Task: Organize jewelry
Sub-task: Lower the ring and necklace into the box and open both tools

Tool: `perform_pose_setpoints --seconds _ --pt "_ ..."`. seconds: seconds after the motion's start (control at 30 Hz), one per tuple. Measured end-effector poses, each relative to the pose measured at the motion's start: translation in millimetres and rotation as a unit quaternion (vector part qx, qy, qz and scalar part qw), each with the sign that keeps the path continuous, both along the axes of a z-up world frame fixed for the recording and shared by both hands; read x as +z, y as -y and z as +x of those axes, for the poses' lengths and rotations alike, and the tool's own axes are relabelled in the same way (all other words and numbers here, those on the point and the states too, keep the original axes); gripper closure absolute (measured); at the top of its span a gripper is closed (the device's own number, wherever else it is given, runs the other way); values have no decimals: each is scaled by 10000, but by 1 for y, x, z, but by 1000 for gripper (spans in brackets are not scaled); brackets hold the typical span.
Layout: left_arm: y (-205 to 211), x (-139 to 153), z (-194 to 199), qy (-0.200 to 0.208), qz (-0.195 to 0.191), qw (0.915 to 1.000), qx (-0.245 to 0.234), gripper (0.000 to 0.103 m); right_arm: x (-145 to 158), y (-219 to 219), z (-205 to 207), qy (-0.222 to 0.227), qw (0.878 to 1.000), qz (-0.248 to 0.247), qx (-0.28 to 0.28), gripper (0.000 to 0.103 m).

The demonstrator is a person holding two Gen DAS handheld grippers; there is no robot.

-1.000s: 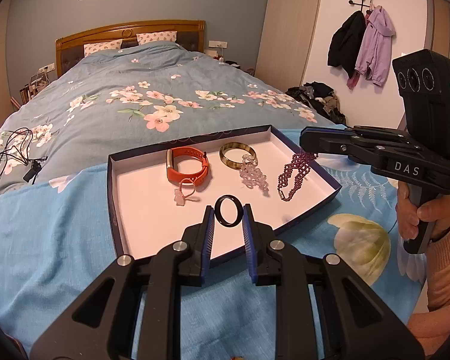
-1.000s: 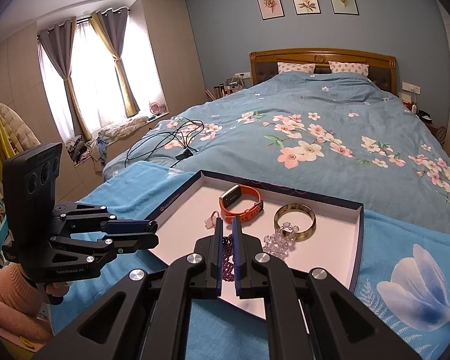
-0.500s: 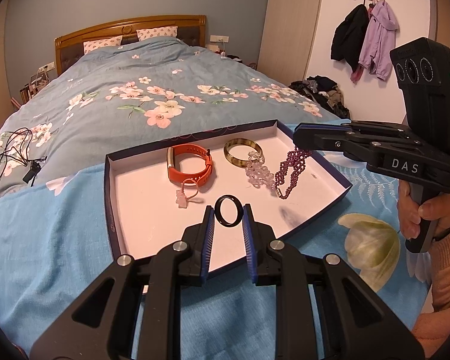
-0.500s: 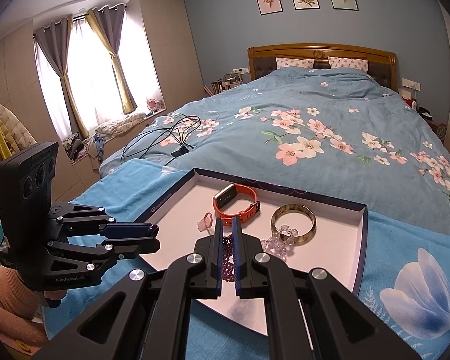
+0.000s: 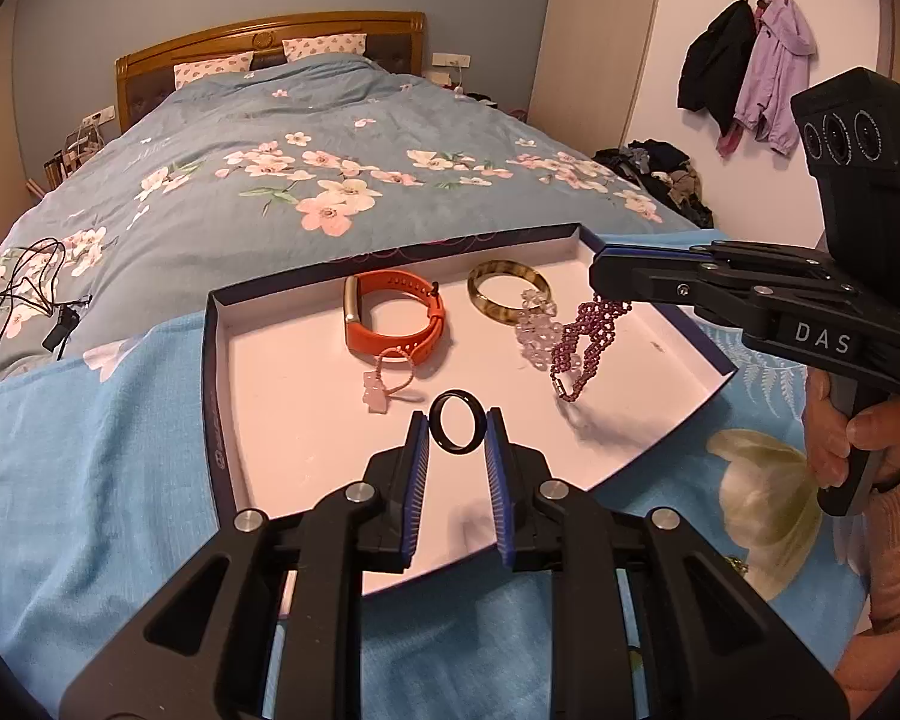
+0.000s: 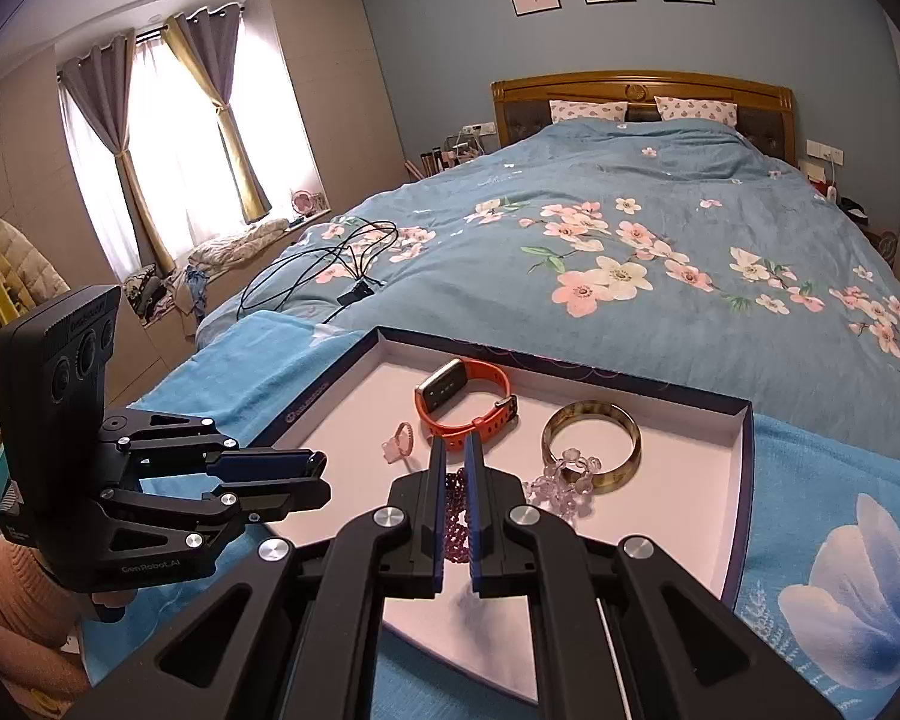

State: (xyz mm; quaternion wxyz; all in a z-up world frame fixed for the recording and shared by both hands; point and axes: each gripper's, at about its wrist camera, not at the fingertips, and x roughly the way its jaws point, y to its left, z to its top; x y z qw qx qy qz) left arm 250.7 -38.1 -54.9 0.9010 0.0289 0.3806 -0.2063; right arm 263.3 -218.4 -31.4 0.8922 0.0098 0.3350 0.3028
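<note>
**Both grippers loaded above the jewelry tray**

Evidently each piece is carried clear of the tray point(image 5: 222, 360) so it can be set down apart from the others. The left gripper point(image 5: 457, 429) pinches a black ring point(image 5: 457, 431) upright between its nearly closed pads. The right gripper point(image 6: 453, 468) is clamped tight on a purple bead bracelet point(image 5: 588, 339), which dangles over the tray's right side, beside the clear bead bracelet point(image 5: 537, 330) and amber bangle point(image 5: 507, 294).
</note>
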Motion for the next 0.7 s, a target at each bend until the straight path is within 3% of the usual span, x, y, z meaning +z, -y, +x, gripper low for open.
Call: perform_pose_setpoints --seconds 0.7 --pt "11 -31 42 -473 346 9982 106 84 -25 18 23 -354 9985 -161 -374 99"
